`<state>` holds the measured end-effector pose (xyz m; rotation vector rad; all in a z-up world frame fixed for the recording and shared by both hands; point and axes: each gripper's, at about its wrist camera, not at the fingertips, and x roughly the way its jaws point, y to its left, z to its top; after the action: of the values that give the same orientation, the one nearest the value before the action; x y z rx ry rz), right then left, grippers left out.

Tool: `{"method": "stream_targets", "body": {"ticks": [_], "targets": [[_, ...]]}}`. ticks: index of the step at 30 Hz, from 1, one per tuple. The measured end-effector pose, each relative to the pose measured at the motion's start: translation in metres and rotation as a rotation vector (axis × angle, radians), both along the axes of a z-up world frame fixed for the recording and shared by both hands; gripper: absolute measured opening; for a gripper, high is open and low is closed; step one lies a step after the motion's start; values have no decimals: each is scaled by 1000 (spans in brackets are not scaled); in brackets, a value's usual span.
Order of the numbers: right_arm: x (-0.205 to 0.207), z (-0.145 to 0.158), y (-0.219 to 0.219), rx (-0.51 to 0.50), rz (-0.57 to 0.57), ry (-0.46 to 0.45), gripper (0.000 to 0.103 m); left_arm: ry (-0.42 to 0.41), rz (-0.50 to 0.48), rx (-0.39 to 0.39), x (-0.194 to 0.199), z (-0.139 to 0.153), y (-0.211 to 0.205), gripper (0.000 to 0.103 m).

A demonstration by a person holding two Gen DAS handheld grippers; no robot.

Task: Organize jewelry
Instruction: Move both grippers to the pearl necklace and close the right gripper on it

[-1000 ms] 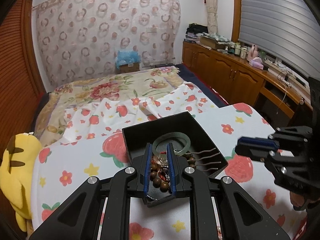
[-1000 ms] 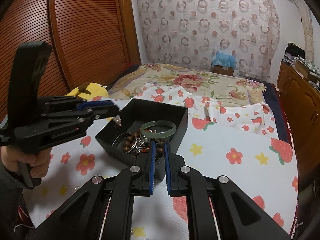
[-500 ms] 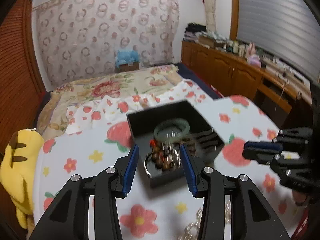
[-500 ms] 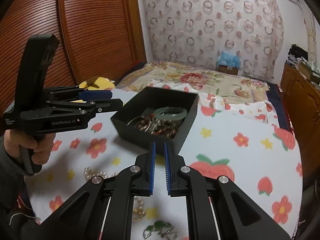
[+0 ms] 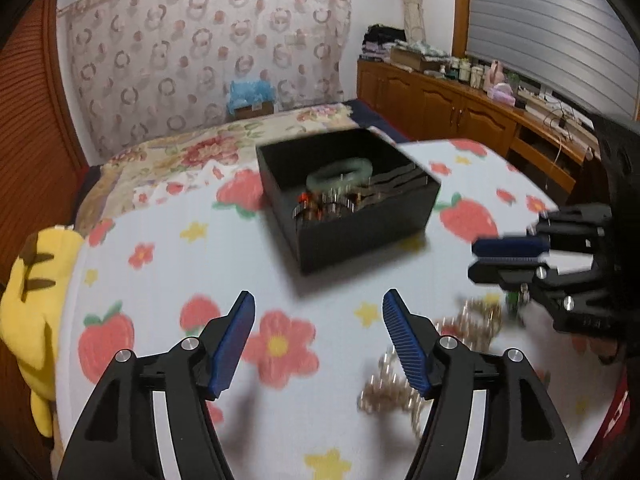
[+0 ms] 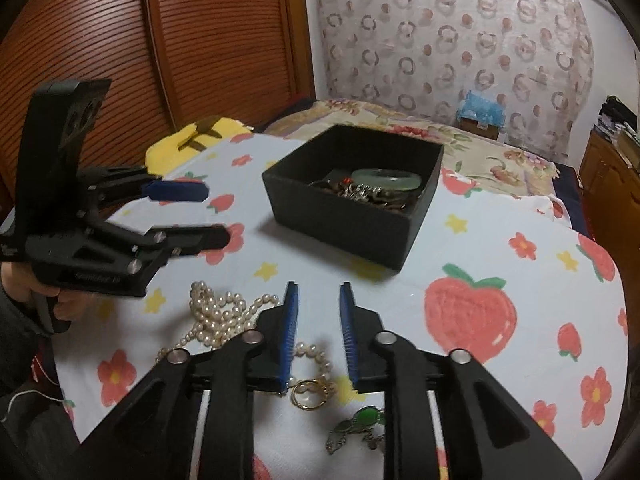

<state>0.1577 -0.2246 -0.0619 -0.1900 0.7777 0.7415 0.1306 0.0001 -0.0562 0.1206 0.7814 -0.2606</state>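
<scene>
on the flowered cloth [image 6: 472,240] near the right gripper [image 6: 318,336] lies what is left to sort: a pearl string [image 6: 218,316] in a loose heap, a gold ring [image 6: 306,396] just beyond the blue pads, and a green pendant [image 6: 360,424] on a thin chain beside it. the pearls look light, limp and slippery; i judge they would sag and slide out of a pinch on one strand, so a bite across the bunched part of the heap seems safer. the ring is small, hard and flat on the cloth, likely to skate away unless it is taken by its edge. the pendant looks fragile at the chain, so its green stone is probably the better hold.

the right gripper's jaws stand a little apart with nothing between them, hanging above the ring. the left gripper [image 5: 316,340] is spread wide and empty, held over bare cloth, with the blurred pearls just to its right.

further out sits the black box [image 6: 348,220], open-topped and well apart from the loose pieces. inside it a pale green bangle [image 6: 386,178] rests on a tangle of dark beads [image 6: 360,194] and metal bits; the left view also shows wavy slots [image 5: 394,182] along one side. beyond the cloth's edge a yellow plush [image 5: 28,300] rests, with a bed [image 5: 192,148] behind.
</scene>
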Motion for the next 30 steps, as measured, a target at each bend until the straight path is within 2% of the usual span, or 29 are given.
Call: {"method": "stream_targets", "body": {"ticks": [9, 15, 20, 22, 23, 26, 30], "targets": [[-8, -15, 22, -95, 86, 26, 24, 32, 18, -20, -27, -12, 23, 85], [-7, -25, 35, -186, 131, 28, 24, 63, 15, -11, -39, -22, 28, 86], [-3, -25, 41, -210, 158, 45, 24, 73, 10, -19, -45, -23, 28, 86], [-5, -25, 42, -205, 183, 50, 11, 76, 5, -26, -47, -23, 27, 86], [-7, -26, 43, -209, 193, 46, 9, 77, 3, -28, -48, -22, 26, 86], [-12, -23, 42, -216, 182, 19, 9, 82, -1, -39, -51, -22, 24, 86], [-16, -8, 31, -165, 139, -24, 9, 82, -11, -49, -55, -21, 18, 86]]}}
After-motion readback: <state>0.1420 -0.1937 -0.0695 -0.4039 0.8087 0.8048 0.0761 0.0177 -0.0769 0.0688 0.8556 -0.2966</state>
